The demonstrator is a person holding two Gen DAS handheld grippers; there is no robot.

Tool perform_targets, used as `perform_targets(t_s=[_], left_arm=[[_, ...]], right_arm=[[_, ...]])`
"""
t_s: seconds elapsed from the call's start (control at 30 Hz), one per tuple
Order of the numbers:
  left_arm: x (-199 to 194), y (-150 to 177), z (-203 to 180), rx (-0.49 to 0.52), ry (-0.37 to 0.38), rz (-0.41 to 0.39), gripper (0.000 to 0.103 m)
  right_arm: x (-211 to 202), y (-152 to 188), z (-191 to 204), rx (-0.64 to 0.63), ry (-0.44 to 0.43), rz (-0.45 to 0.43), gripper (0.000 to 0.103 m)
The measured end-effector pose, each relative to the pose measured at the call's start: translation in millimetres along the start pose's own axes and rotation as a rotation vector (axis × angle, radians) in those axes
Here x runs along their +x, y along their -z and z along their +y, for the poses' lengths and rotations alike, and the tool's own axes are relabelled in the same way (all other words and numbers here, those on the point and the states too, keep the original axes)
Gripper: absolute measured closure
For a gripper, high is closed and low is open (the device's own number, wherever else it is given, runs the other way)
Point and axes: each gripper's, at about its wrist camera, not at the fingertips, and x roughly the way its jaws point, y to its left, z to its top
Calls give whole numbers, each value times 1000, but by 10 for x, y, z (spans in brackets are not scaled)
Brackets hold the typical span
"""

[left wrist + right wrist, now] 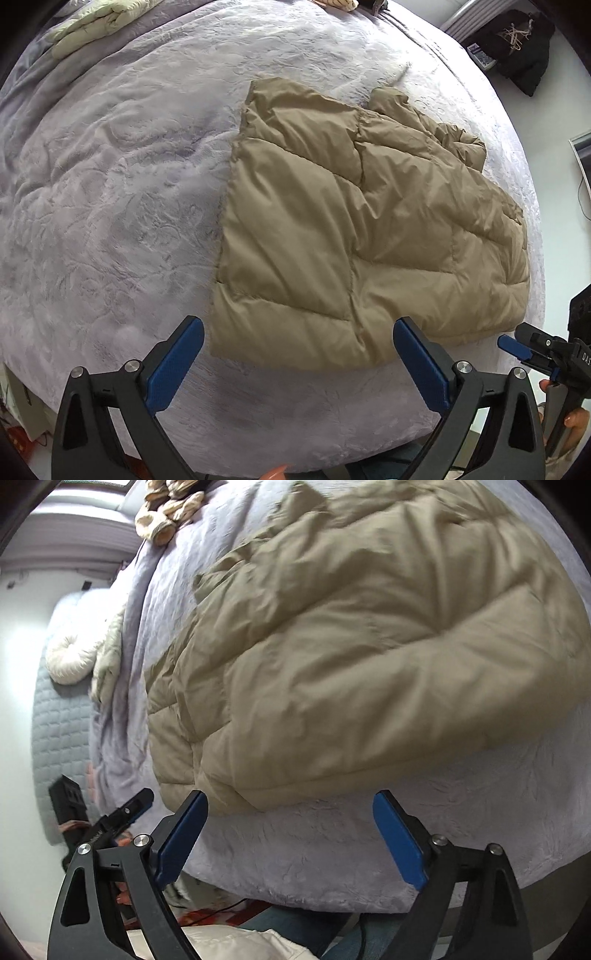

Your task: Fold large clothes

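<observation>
One tan jacket point(354, 229) lies folded on the bed point(110, 184). Two grippers, left point(295, 365) and right point(290, 834), point steeply down, jaws spread wide, pinching nothing.

A tan quilted jacket point(351, 229) lies folded on a bed point(110, 184) covered in pale lilac plush. The left tool point(299, 363) hangs above the jacket's near edge, jaws wide apart and empty. The right tool point(517, 347) enters at the right edge, beside the jacket's corner.
</observation>
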Motion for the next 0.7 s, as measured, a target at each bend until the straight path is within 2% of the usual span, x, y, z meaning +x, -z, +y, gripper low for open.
perform_targets(t_s=[0.23,0.43,0.57,0.7], left_arm=[[7,-37,135,-8,-25,0,0],[-19,-165,250,9,-7,-27,0],[65,-369,452,-4,65,-37,0],[335,-545,676,-29,178,14,0]], right_arm=[[135,31,459,-107,123,-45,10],[239,22,580,-133,230,-7,10],[191,23,617,-143,272,10,10],[149,35,615,-133,291,16,10]])
